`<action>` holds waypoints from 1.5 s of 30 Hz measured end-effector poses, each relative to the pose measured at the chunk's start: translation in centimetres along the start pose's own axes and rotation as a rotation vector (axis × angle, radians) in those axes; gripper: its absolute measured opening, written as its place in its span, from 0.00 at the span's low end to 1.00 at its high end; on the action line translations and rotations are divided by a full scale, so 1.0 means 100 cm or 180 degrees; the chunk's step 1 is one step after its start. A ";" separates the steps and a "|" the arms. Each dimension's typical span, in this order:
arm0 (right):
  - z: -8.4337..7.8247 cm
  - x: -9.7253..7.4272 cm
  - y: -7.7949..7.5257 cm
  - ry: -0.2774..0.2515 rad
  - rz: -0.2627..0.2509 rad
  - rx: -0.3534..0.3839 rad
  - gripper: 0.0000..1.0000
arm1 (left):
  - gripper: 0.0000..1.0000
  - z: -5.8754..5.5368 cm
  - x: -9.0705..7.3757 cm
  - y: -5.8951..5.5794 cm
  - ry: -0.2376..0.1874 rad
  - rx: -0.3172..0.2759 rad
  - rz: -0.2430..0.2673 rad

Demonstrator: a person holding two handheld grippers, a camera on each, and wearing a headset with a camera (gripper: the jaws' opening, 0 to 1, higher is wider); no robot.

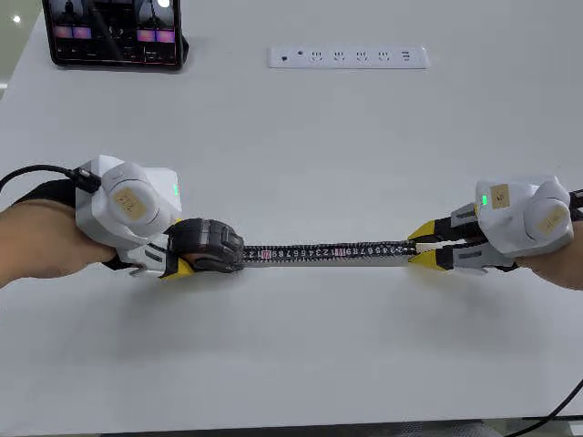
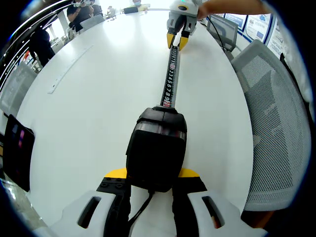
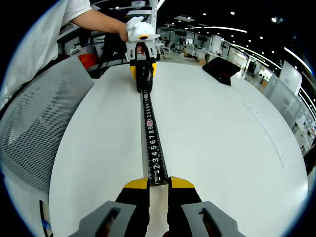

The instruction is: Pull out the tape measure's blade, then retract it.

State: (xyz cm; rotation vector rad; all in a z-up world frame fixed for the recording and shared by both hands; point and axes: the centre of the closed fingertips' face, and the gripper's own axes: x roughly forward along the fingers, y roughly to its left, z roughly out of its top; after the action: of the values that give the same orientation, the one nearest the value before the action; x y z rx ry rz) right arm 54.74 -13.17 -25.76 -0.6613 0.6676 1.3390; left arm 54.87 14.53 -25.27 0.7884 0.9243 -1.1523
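A black tape measure case (image 1: 205,245) lies on the white table with my left gripper (image 1: 178,262) shut on its rear; the case (image 2: 157,148) sits between the yellow-tipped fingers (image 2: 117,174) in the left gripper view. The dark numbered blade (image 1: 328,252) runs rightward out of the case to my right gripper (image 1: 424,247), which is shut on the blade's end. In the right gripper view the blade (image 3: 151,143) stretches away from my right gripper (image 3: 158,183) to the case (image 3: 144,75). My right gripper (image 2: 177,40) also appears far off in the left gripper view.
A white power strip (image 1: 347,57) lies at the back of the table (image 1: 301,155). A dark tablet (image 1: 115,32) stands at the back left. A grey mesh chair (image 2: 276,108) stands beside the table, and a black cable (image 1: 556,410) hangs at the front right edge.
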 end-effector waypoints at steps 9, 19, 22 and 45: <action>-0.005 -0.001 -0.002 0.0037 -0.0003 0.0035 0.09 | 0.27 0.000 0.000 0.000 0.0001 0.0000 0.0003; -0.006 0.001 0.003 0.0078 0.0057 0.0093 0.10 | 0.27 0.001 0.000 0.000 -0.0010 0.0004 0.0038; -0.006 0.002 0.003 0.0094 0.0073 0.0100 0.10 | 0.27 0.001 0.000 0.000 -0.0043 -0.0020 0.0039; -0.007 0.002 0.004 0.0238 0.0174 0.0086 0.12 | 0.28 0.005 -0.002 0.000 -0.0187 -0.0091 0.0070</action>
State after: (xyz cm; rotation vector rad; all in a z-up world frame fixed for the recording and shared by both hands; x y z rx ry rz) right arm 54.34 -13.49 -26.41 -0.6783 0.7675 1.3584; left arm 54.97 14.15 -24.92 0.7362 0.8795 -1.1351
